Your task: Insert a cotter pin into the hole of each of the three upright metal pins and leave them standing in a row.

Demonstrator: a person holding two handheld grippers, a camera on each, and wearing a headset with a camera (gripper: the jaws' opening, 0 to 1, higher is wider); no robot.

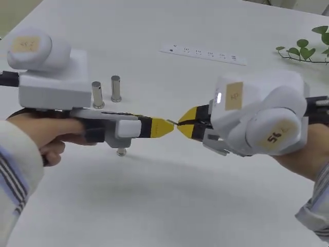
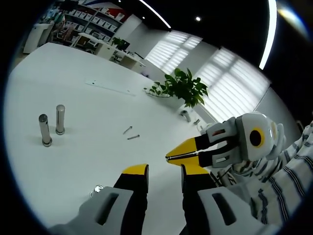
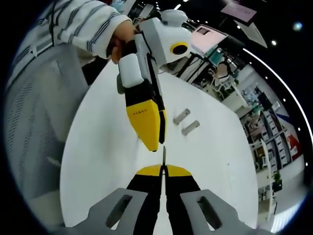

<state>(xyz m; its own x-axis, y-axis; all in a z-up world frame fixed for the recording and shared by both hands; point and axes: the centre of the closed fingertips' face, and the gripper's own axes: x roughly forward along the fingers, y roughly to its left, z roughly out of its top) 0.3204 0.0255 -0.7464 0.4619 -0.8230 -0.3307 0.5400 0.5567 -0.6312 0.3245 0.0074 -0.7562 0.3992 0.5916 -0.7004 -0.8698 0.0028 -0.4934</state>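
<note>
two upright metal pins (image 1: 97, 95) stand side by side behind the left gripper (image 1: 167, 127), third pin (image 1: 121, 151) under it, right gripper (image 1: 181, 125) nearly tip to tip. left gripper view: own jaws apart, empty; loose cotter pins (image 2: 127, 129) on table (image 2: 98, 98). right gripper view: jaws pinched on a cotter pin (image 3: 164, 154).

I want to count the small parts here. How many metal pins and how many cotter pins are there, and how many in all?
Metal pins: 3
Cotter pins: 3, with 2 lying on the table and 1 in the right gripper
Total: 6
</note>
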